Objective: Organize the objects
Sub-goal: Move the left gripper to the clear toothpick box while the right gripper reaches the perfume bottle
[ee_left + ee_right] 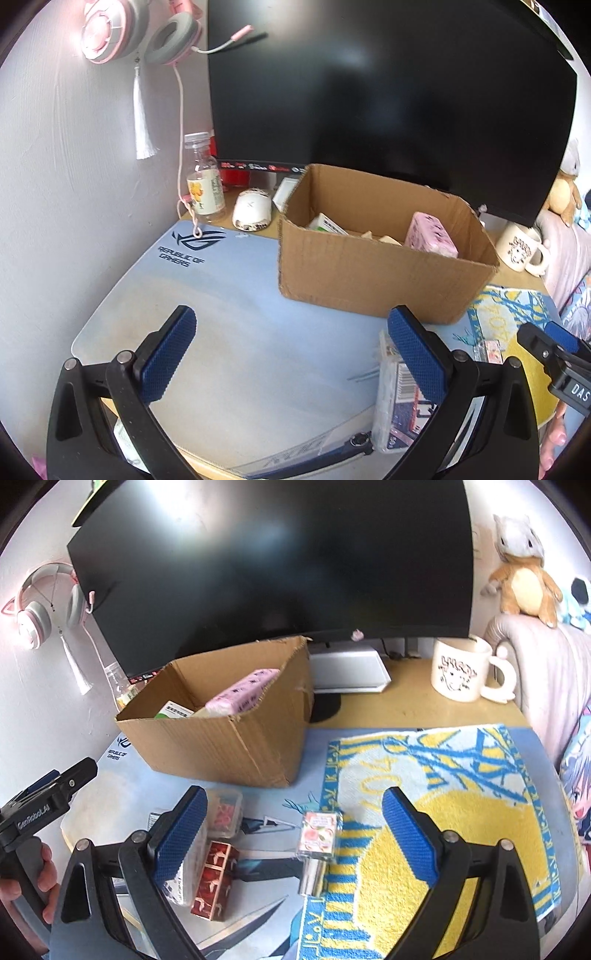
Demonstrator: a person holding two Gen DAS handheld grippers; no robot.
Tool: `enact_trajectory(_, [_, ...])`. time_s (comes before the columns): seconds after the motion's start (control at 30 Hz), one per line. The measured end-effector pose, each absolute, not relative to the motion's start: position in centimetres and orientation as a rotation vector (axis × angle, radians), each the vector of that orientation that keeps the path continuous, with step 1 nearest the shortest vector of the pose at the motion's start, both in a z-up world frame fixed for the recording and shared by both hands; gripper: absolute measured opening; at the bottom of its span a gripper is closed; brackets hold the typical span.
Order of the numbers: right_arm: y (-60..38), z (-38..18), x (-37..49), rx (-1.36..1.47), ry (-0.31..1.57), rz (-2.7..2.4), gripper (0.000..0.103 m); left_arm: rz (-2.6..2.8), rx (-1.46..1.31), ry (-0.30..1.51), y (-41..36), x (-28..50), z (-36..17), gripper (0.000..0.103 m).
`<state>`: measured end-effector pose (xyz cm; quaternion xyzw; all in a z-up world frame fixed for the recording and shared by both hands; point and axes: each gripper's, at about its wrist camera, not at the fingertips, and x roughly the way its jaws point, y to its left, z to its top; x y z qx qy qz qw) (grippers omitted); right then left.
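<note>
The cardboard box (221, 734) sits on my blue mouse mat (207, 295), the one printed "REPUBLIC OF GAMERS", right in front of the dark monitor (280, 561). Inside it: a pink packet (240, 692) and a green and white carton (173, 710). Loose stuff on the mat near the box: a little perfume bottle (317, 840) with a peach label, lying half on the yellow and blue towel (443, 812), a red patterned box (214, 878), and a clear case (223, 812) with pink bits. My right gripper (295, 842) is wide open above them, holding nothing. My left gripper (291, 362) is wide open too and empty; its body reads "GenRobot.AI". A white mug (461, 670) stands on the table.
</note>
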<state>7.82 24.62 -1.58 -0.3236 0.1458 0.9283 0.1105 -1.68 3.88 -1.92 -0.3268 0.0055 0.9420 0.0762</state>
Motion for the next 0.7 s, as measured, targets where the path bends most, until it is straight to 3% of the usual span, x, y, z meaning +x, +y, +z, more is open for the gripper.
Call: enact_trajectory(0.7, [23.6,-5.0,7.3,-1.141,0.271,2.625,0.101,2.683,-1.099,0.273,10.3,-1.3,-4.9,0.103])
